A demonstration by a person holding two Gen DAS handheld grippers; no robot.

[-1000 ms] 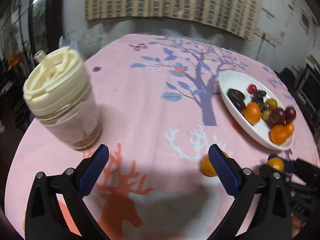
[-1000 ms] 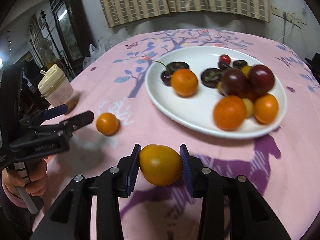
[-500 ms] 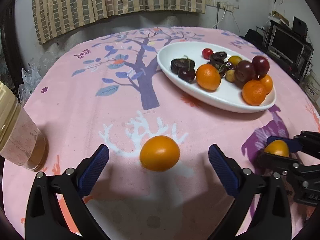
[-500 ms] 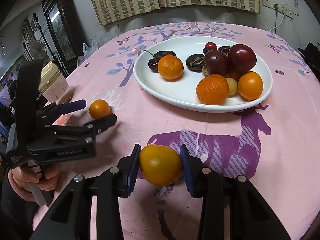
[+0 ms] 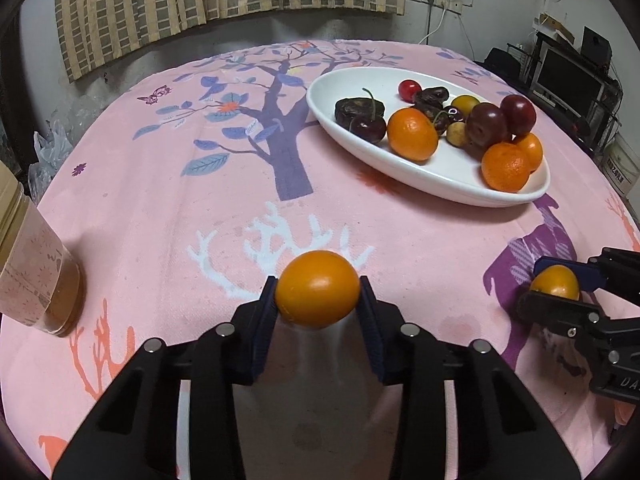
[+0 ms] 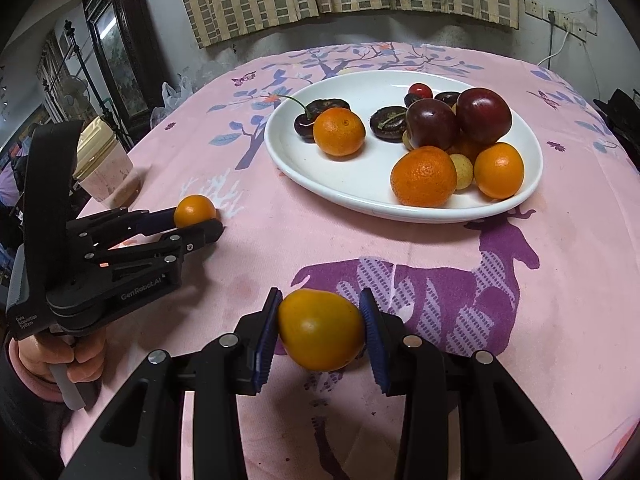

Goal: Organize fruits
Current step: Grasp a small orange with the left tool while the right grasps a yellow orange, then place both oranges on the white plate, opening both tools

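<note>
Your left gripper (image 5: pixel 318 300) has just been closing, and its blue pads now press both sides of a small round orange fruit (image 5: pixel 318 294). The fruit is smooth and glossy, deep orange with a paler sheen on top, and it sits low over the pink tablecloth (image 5: pixel 160 208), on the white antler print. From the right wrist view the same gripper (image 6: pixel 200 220) shows the fruit (image 6: pixel 195 210) pinched at the fingertips, and your hand (image 6: pixel 60 356) wraps the handle in a pink sleeve.

Your right gripper (image 6: pixel 320 332) holds a second fruit (image 6: pixel 320 328), narrow jaws clamped on it. This one is more egg-shaped, yellow-orange with a darker shaded patch toward the top, and it hangs over the purple deer print near the front edge of the table.

The white oval plate (image 6: pixel 360 196) lies beyond both grippers and is well apart from them. It carries three orange citrus fruits, the nearest one (image 6: pixel 423 176) dimpled, beside two large dark red plums (image 6: pixel 484 116), dark cherries with stems, a small red one and pale yellowish fruits.

A jar with a cream lid (image 6: pixel 104 168) stands at the left of the table.
</note>
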